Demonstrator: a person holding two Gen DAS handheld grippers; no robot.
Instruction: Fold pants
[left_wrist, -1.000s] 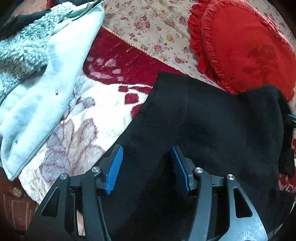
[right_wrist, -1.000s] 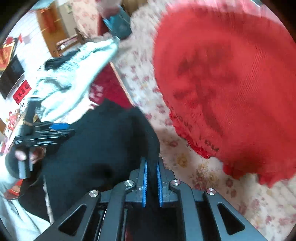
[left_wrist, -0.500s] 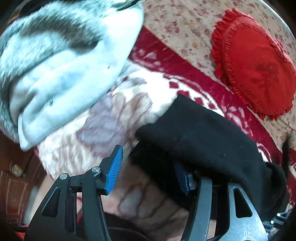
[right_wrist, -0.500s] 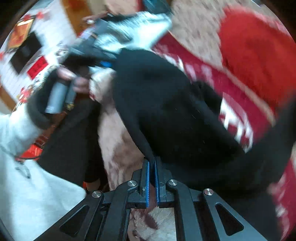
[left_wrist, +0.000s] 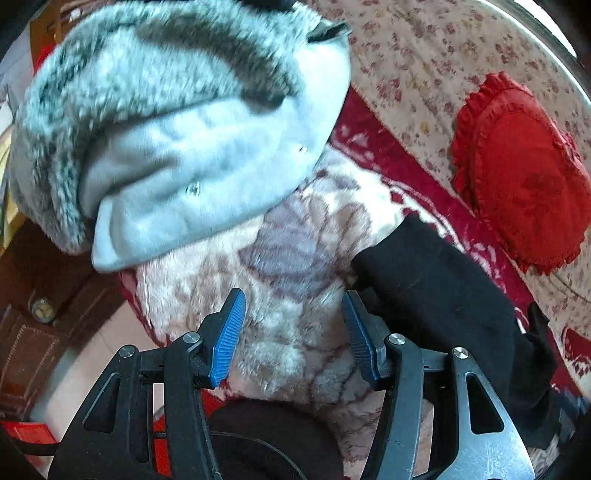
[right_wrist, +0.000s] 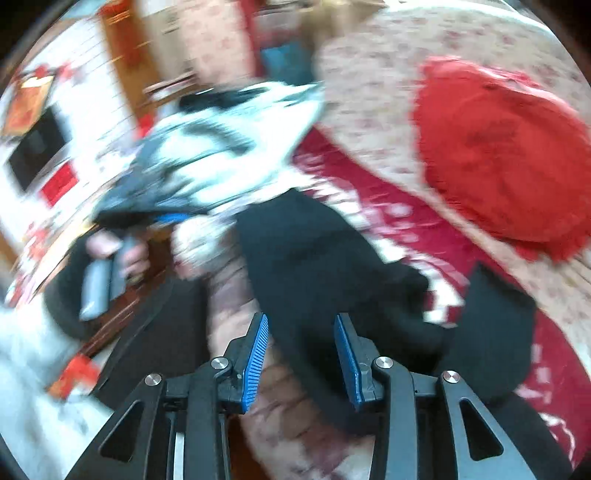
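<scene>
Both grippers' fingers (left_wrist: 229, 334) (right_wrist: 255, 363) are spread, gripping nothing; black pants (left_wrist: 436, 291) (right_wrist: 314, 258) lie beside them.

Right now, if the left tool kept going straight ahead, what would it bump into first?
Probably the fuzzy blanket: it fills the gap between the open left tool fingers. The black pants sit just right of that line. Depth is unclear.

Black pants (left_wrist: 436, 280), probably floral blanket (left_wrist: 295, 258)

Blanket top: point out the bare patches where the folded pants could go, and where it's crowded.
Free: the plush blanket between the grey fur-trimmed coat and the black pants, ahead of the open left gripper. Also the floral sheet above the red cushion. Crowded: the coat's corner and the pants' side.
</scene>
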